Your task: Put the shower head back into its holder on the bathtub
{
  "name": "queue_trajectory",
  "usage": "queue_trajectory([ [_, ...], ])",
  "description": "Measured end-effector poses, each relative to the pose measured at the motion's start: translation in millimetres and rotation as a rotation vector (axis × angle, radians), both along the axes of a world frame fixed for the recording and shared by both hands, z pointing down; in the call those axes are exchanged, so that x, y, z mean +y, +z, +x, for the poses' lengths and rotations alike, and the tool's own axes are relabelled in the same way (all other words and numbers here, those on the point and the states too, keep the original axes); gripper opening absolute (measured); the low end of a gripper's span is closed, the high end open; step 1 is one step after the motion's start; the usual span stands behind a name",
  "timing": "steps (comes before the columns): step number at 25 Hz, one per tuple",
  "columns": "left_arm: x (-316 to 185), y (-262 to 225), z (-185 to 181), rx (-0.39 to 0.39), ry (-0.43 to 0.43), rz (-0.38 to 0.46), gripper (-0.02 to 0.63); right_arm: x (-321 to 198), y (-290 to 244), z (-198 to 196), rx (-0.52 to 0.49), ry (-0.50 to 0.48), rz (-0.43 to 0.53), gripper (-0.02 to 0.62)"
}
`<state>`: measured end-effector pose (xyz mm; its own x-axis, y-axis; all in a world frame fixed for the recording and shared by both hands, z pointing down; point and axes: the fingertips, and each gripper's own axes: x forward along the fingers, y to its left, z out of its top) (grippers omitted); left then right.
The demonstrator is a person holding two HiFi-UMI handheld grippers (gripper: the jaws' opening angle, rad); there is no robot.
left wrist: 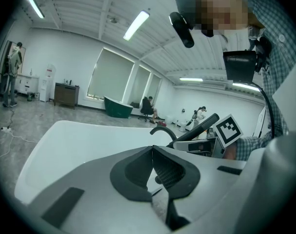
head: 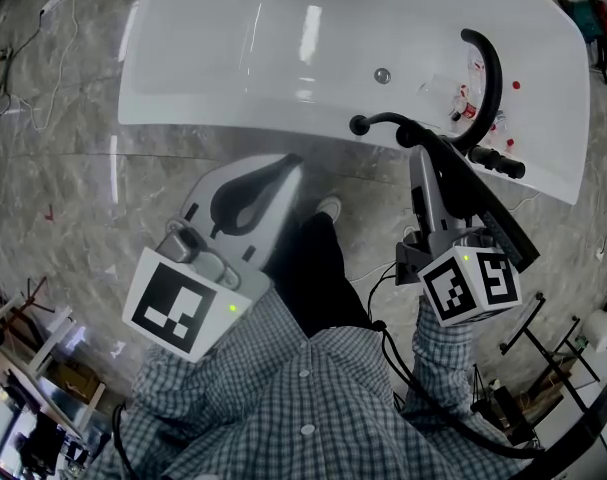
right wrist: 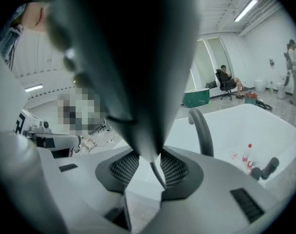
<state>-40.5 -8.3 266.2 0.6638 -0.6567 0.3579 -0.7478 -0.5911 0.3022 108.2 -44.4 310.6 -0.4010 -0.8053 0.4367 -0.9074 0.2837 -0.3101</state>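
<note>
Looming right up against the right gripper's camera, the shower head [right wrist: 133,72] is filling the upper middle of that view as a dark blurred shape that is narrowing down to a tip, and the jaws of the right gripper [right wrist: 148,160] are clamping that tip between their mesh pads. From the head view, the black handle is lying back along the top of this gripper toward the person, so the shower head is being held in the air at the near rim of the bathtub [head: 283,58], toward its right end. Just beyond the jaws, the tall arched faucet [head: 488,78] is rising from the rim, and a curved tube [head: 378,120] with a round end is arching out to the left of them. Small bottles [head: 466,103] with red caps are lying inside the tub behind the faucet.

Off to the left and well apart, the left gripper [left wrist: 151,152] is pointing at the tub with its jaws pressed together at the tips and gripping nothing. Grey marble floor [head: 73,188] is spreading around the tub, and a checked shirt [head: 283,398] is filling the bottom of the head view
</note>
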Motion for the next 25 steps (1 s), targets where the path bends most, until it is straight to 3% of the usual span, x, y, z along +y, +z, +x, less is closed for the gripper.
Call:
queue_trajectory([
  [25, 6.4, 18.4, 4.4, 0.009, -0.008, -0.05, 0.009, 3.2, 41.2, 2.3, 0.039, -0.013, -0.072, 0.133],
])
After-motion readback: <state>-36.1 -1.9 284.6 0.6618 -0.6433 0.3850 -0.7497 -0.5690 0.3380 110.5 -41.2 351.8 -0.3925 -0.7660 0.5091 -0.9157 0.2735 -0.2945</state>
